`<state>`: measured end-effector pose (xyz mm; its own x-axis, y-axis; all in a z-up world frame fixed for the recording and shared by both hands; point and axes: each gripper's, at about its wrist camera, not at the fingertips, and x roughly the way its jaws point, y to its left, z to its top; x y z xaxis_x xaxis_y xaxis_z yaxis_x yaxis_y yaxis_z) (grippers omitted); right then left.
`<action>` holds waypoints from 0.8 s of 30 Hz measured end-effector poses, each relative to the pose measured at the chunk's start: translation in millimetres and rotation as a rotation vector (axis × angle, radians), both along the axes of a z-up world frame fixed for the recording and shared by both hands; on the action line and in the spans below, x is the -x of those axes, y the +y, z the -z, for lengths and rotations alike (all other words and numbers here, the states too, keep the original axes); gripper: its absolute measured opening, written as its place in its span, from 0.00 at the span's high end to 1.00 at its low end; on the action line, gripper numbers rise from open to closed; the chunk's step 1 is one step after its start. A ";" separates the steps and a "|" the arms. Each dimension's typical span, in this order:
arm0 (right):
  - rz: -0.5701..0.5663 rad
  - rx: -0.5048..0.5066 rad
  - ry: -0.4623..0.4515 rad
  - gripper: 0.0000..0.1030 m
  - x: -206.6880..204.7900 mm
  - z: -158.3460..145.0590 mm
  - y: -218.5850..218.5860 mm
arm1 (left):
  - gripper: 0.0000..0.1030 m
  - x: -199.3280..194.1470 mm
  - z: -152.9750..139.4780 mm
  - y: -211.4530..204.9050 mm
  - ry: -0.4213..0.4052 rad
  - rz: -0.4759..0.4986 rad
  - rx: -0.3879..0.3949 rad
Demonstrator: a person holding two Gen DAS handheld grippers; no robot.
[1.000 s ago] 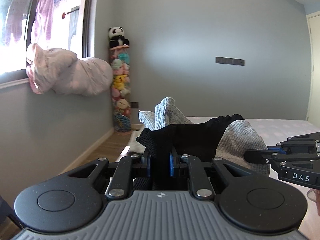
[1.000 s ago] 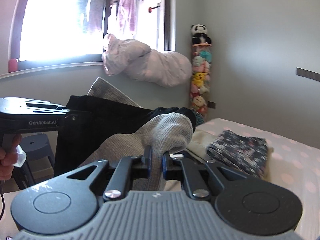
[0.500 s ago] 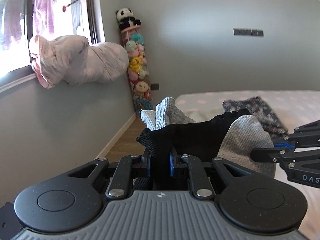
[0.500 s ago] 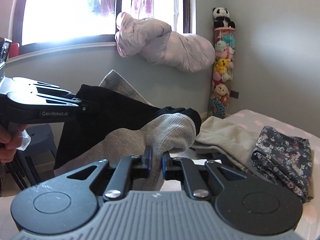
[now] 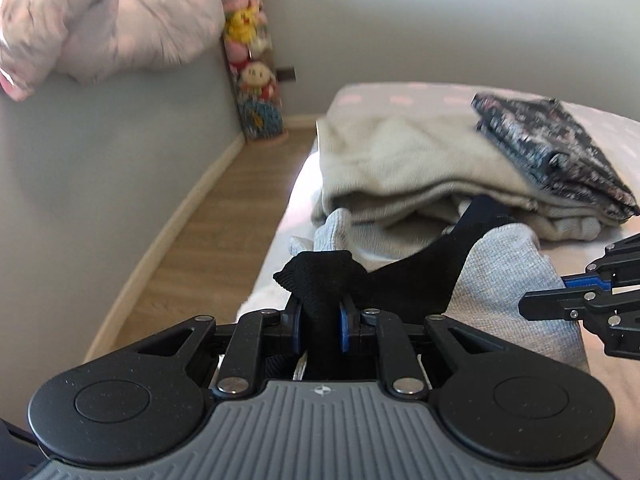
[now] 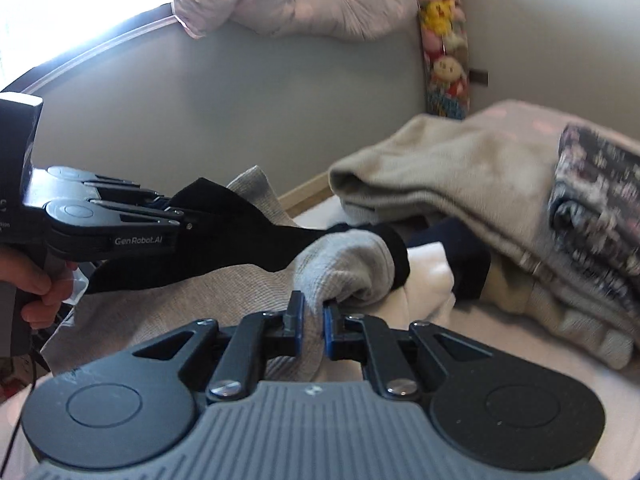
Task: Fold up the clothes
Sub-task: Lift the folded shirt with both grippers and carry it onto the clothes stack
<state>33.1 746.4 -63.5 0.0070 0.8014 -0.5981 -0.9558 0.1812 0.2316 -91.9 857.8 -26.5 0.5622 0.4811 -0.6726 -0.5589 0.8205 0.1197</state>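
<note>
A grey knit garment with black trim (image 5: pixel 500 280) hangs stretched between both grippers, just above the bed (image 5: pixel 276 256). My left gripper (image 5: pixel 320 312) is shut on a bunched black part of it. The right gripper (image 6: pixel 311 316) is shut on a grey fold (image 6: pixel 344 272) with a black edge. In the right wrist view the left gripper (image 6: pixel 176 216) sits to the left, a hand (image 6: pixel 36 280) around its handle. From the left wrist view, the right gripper's fingers (image 5: pixel 552 304) come in from the right edge.
A stack of folded clothes lies ahead on the bed: a beige sweater (image 5: pixel 400 160) with a dark floral piece (image 5: pixel 552 148) on top. Wooden floor (image 5: pixel 208 232) runs left of the bed. A column of stuffed toys (image 5: pixel 252 52) and pink bedding (image 5: pixel 100 32) line the wall.
Both grippers have tipped down and come lower toward the bed, carrying the garment. The folded stack now fills the view ahead. Both grips are unchanged.
</note>
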 end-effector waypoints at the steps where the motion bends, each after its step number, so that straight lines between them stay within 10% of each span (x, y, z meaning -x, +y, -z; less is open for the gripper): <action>1: -0.004 0.003 0.030 0.89 -3.7 2.8 1.8 | 0.85 0.9 1.7 3.0 0.000 -0.004 0.011; 8: 0.039 -0.023 0.345 0.50 -49.5 6.8 -7.7 | 0.79 8.4 6.1 23.3 -0.030 -0.036 0.100; 24: 0.229 0.005 0.806 0.61 -109.1 39.8 13.5 | 0.74 -6.0 1.7 43.9 0.004 -0.106 0.158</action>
<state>142.2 759.8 -103.4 -0.2620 0.8292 -0.4937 -0.4378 0.3538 0.8266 -85.9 901.7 -28.2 0.5109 0.4255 -0.7469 -0.6432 0.7657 -0.0038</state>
